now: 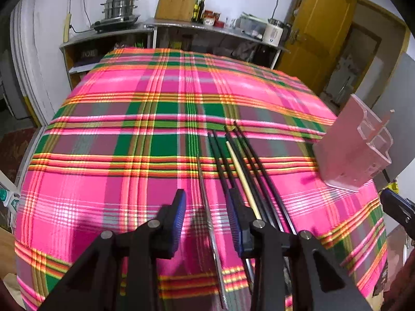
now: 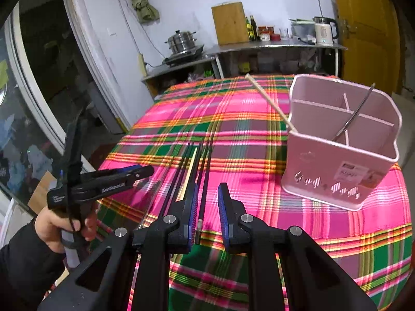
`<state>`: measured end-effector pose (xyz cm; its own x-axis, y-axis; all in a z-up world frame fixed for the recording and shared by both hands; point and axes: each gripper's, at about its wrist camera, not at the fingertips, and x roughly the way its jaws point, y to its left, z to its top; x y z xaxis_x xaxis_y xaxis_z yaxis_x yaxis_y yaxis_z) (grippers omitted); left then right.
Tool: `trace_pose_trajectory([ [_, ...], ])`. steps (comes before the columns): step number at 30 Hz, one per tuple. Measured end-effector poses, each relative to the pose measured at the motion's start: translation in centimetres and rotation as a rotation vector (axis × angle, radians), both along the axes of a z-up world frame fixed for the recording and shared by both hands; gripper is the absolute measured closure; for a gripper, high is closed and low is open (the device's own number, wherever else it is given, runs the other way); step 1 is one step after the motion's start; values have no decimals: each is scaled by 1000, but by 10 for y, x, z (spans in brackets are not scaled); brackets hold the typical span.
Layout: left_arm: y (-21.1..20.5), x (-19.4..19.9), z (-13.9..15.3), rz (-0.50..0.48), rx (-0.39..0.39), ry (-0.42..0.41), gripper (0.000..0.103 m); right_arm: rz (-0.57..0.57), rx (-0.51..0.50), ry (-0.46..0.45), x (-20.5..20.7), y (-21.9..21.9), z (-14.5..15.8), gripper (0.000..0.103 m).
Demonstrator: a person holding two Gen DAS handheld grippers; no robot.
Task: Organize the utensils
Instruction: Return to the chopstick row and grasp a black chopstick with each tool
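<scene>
Both my grippers above the chopsticks (image 1: 241, 165) on the plaid cloth (image 1: 129, 134).
My left gripper (image 1: 208, 223) and right gripper (image 2: 207, 212) stand released, grasping nothing; the pink holder (image 2: 339, 163) sits near, to the right.

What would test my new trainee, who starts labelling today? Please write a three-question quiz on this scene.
1. True or false: the pink caddy is empty.
2. The chopsticks lying on the plaid cloth are mostly: A black, B red, C white.
3. Fill in: among them lies ___ pale wooden chopstick.

Key:
1. False; a metal utensil leans inside it.
2. A.
3. One.
</scene>
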<state>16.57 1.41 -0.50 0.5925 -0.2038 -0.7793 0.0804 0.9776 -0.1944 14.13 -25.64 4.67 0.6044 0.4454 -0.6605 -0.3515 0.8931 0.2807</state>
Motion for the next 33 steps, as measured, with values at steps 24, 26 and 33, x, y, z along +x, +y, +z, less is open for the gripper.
trace_pose_trajectory([
  [24,-4,50,-32,-25,70,31,98,70,-53,109,59,61,-48,87],
  [26,3,48,-31,-15,65,32,98,75,-49,115,64,64,-49,87],
  [33,35,40,-33,45,37,38,98,114,-41,134,83,86,-55,87],
])
